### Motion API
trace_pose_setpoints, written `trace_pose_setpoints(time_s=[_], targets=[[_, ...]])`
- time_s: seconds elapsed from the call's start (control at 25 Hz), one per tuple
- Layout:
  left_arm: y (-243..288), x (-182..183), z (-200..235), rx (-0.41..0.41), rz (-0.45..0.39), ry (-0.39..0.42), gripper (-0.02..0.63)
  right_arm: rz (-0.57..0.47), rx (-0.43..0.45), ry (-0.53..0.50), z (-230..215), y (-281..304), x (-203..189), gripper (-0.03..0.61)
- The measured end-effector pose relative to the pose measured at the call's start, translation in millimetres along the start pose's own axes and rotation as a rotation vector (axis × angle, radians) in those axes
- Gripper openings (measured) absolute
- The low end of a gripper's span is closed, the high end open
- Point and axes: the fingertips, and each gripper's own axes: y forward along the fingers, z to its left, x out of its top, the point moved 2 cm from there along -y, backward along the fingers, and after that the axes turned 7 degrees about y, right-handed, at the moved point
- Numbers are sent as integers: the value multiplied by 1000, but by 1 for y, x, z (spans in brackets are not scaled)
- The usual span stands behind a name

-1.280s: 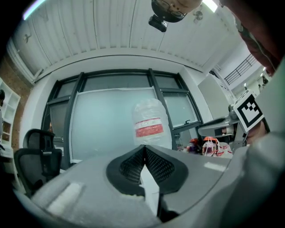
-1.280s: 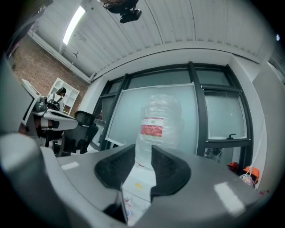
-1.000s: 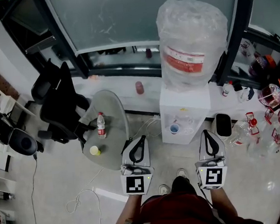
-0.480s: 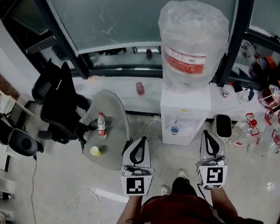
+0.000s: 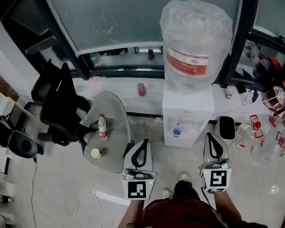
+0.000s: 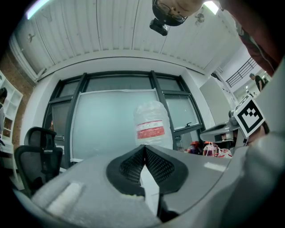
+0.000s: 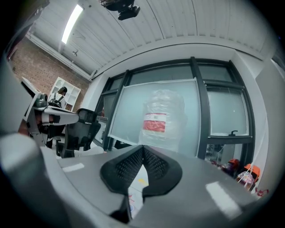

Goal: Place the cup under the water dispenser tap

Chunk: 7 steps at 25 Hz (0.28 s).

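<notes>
The white water dispenser (image 5: 188, 113) stands ahead with a big plastic-wrapped bottle (image 5: 196, 44) on top. A small bluish cup (image 5: 177, 131) sits in its tap recess. A yellow cup (image 5: 95, 153) stands on the round grey table (image 5: 113, 108) at the left. My left gripper (image 5: 145, 141) is shut and empty, its tips over the table's near edge. My right gripper (image 5: 209, 135) is also shut and empty, just right of the dispenser's front. In the left gripper view the gripper (image 6: 144, 147) points at the bottle (image 6: 151, 124). The right gripper (image 7: 143, 148) faces the bottle (image 7: 162, 118) too.
A clear water bottle (image 5: 102, 128) stands on the table. Black office chairs (image 5: 57, 106) are left of it and a black bin (image 5: 22, 145) is further left. A white cable (image 5: 81, 203) lies on the floor. Bottles and red-trimmed clutter (image 5: 273, 109) crowd the right side.
</notes>
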Motion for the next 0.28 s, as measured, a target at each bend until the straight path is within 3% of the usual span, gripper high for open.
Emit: trace_pose_setpoints(time_s=[0.28], targets=[[4, -5, -6, 1, 16, -19, -2, 7, -4, 14, -7, 0, -5, 2]])
